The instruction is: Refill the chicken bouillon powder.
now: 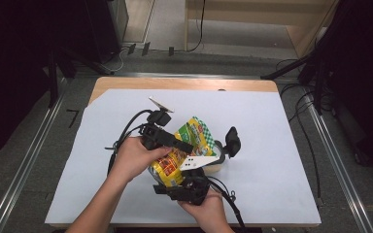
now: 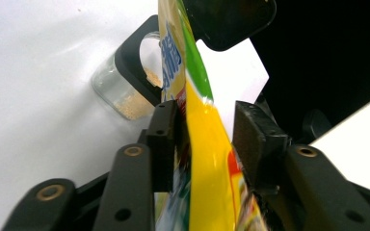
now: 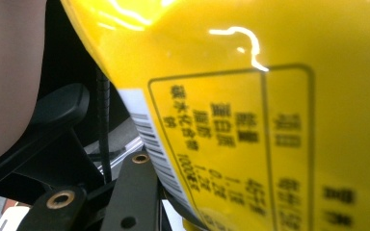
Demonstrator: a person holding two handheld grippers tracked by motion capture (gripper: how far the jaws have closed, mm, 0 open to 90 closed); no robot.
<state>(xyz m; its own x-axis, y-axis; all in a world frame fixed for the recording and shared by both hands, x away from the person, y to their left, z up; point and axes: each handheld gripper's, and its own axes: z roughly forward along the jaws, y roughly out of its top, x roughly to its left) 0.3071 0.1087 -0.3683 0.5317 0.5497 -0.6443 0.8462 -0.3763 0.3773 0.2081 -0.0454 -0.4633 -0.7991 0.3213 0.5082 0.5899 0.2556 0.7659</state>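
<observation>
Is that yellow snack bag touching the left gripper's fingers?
Touching. The left gripper view shows the yellow snack bag lying against the left finger; a gap remains before the right one.

1. Left gripper (image 1: 187, 145): black body; black cables looping off its rear; grey three-cornered plate on top.
2. Its jaws in the left gripper view: black link arms with brass-ringed pivot holes; blocky black pads (image 2: 163, 139).
3. Right gripper (image 1: 187, 187): black housing; black cable trailing; white plate with dark dots.
4. Forearms bare; no sleeves visible.
</observation>
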